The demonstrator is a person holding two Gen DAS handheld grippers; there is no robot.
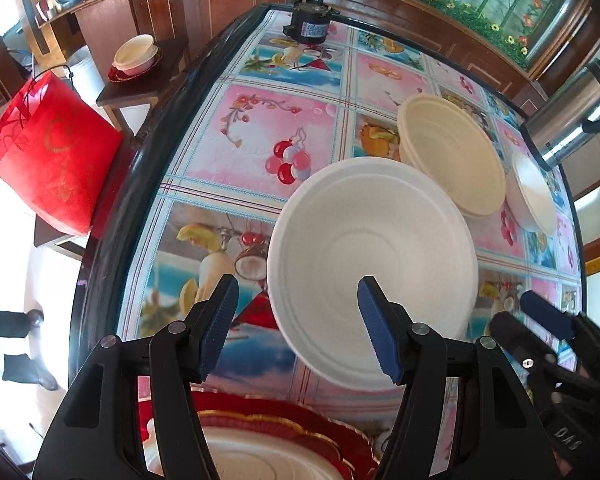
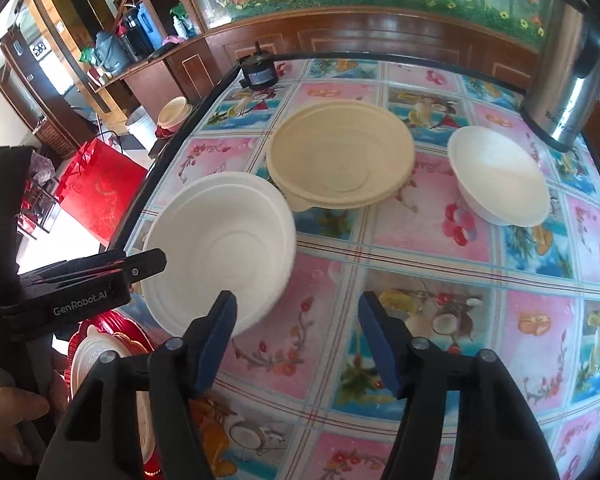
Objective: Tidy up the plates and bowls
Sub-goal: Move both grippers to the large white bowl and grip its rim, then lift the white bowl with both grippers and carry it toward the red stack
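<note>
white bowl (image 1: 372,248) | rim between left gripper (image 1: 296,320) jaws | jaws apart, unclamped

Obstacles on the table (image 2: 440,280): white bowl (image 2: 220,248) near the left edge, cream bowl stack (image 2: 340,156) just behind it, rims close or touching, cannot tell which. Small white bowl (image 2: 500,176) to the right, clear gap of cloth between it and the cream stack. Steel flask (image 2: 568,80) stands tall at the far right corner, close behind the small bowl. Black motor (image 2: 260,72) at the far edge, well apart from the bowls. Red plate (image 1: 300,436) with a white dish on it at the near edge. Open cloth in the near right part; free passage there. Left gripper (image 2: 92,280) overhangs the white bowl's left rim.
</note>
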